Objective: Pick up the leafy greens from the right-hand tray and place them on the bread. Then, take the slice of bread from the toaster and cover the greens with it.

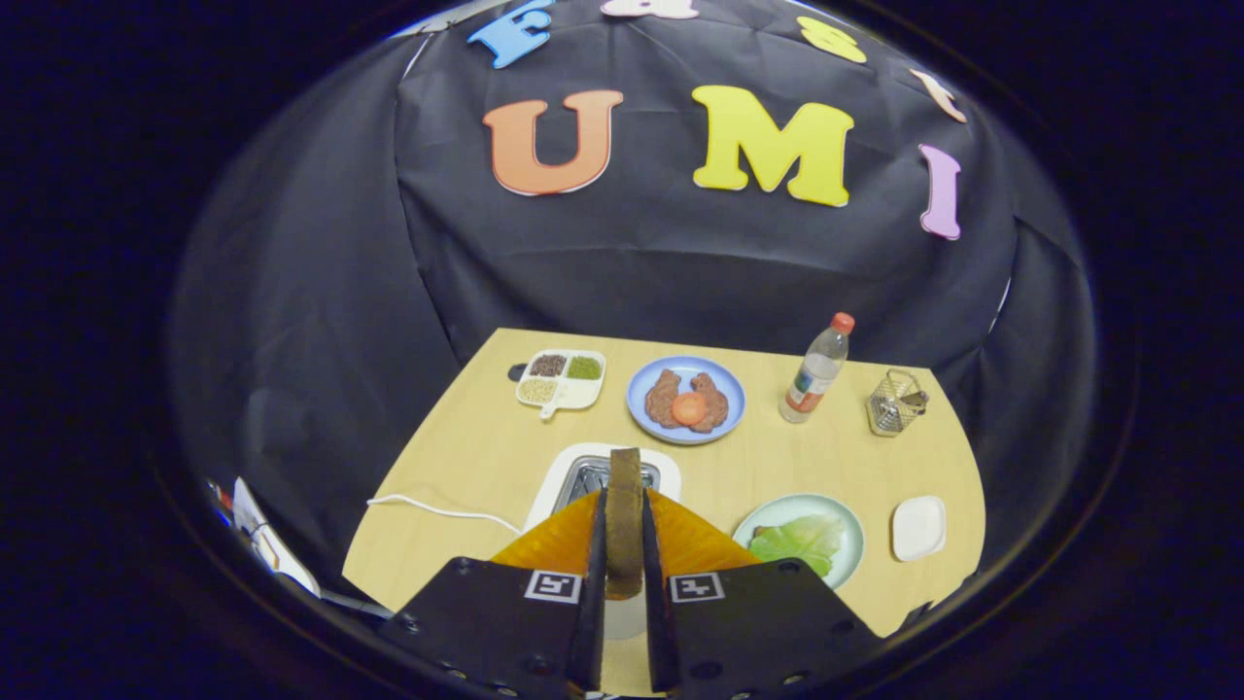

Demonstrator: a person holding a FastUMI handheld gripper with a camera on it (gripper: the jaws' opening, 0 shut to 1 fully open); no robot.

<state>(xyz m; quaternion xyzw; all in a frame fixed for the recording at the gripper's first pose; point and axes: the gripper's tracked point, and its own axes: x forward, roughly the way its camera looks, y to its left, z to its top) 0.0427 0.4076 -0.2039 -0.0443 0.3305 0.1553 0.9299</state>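
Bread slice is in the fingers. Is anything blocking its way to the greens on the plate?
Nothing visible: the hand-held gripper grips the bread slice over the toaster; bare table separates it from the greens.

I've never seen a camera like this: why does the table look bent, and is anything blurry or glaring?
Gripper view: fisheye distortion curves the pale wooden table; the tongs, shut on the brown bread slice, look oversized and slightly soft; the round blue plate and clear plastic bottle stay fairly sharp; lighting is even, without strong glare.

no legible text, bottle (816, 374) label too small to read
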